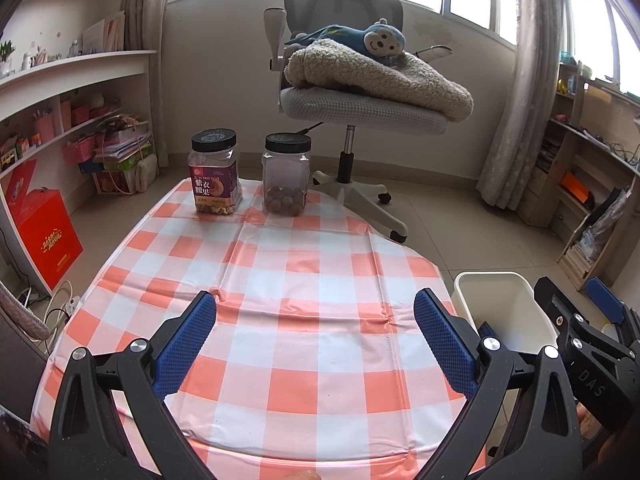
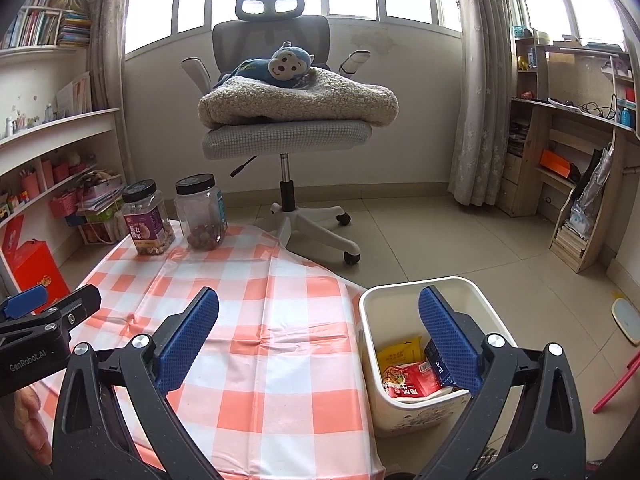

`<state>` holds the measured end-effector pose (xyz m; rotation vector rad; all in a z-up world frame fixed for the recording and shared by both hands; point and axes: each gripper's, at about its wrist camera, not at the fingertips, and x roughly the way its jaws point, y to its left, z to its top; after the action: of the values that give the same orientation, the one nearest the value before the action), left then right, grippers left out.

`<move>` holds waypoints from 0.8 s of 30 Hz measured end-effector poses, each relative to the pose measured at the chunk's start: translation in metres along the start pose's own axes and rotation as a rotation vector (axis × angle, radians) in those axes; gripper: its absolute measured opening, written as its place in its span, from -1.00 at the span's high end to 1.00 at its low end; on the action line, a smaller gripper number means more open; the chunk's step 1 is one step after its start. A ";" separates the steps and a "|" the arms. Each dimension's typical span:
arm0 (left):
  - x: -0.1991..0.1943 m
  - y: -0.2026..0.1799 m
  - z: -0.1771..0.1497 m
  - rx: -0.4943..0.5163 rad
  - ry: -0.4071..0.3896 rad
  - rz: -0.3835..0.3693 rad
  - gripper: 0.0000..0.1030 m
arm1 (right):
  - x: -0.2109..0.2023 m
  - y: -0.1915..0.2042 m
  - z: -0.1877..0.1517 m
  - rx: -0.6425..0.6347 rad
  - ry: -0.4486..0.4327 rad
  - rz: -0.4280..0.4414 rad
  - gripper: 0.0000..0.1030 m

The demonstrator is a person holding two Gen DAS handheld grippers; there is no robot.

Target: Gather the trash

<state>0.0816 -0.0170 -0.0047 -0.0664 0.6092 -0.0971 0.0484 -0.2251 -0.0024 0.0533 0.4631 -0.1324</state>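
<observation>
Left tongs (image 1: pixel 314 334), right tongs (image 2: pixel 318 330): both wide, empty | jars: 2 (image 1: pixel 216 172) | bin (image 2: pixel 404 412): 3 wrappers

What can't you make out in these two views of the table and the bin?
- Bin contents: left wrist view, hidden by its wall.
- Wrappers in the bin: right wrist view, print too small, one partly behind the right gripper.
- Table near edge: cut off by the frame.

Both grippers, the left gripper (image 1: pixel 316 320) and the right gripper (image 2: pixel 320 320), had black angular frames, silver screws at the joints and blue textured finger pads (image 2: pixel 188 340). White "GenRobot.AI" lettering marked the left one's housing.
</observation>
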 end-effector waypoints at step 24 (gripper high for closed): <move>0.002 -0.001 -0.001 -0.005 0.005 0.007 -0.87 | 0.003 0.002 -0.004 0.001 0.010 0.007 -0.87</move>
<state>0.0823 -0.0185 -0.0062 -0.0687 0.6149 -0.0892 0.0493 -0.2230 -0.0073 0.0561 0.4733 -0.1258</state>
